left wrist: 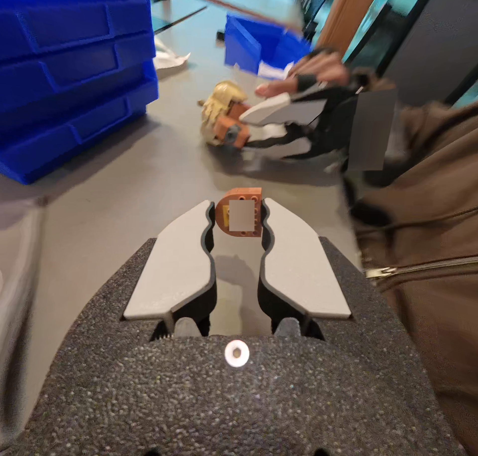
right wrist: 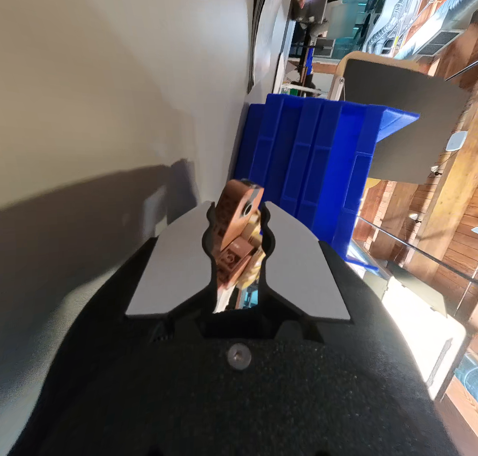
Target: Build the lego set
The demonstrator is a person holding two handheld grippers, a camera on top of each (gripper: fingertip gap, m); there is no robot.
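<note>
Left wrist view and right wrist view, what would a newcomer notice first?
Probably the brown rounded piece pinched at the left gripper's tips, above the grey table. Next, the brown-and-tan lego assembly clamped in the right gripper, seen farther off in the left view. Stacked blue bins fill that view's upper left.

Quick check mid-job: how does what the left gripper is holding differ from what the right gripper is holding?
The left gripper pinches a single brown half-round piece at its fingertips; the right gripper clamps a multi-part brown and tan assembly running deeper between its fingers. The half-round piece is one colour apart from a bit of yellow; the assembly adds tan parts. The piece hangs above the table; whether the assembly touches it is unclear. Both share the reddish-brown colour.
</note>
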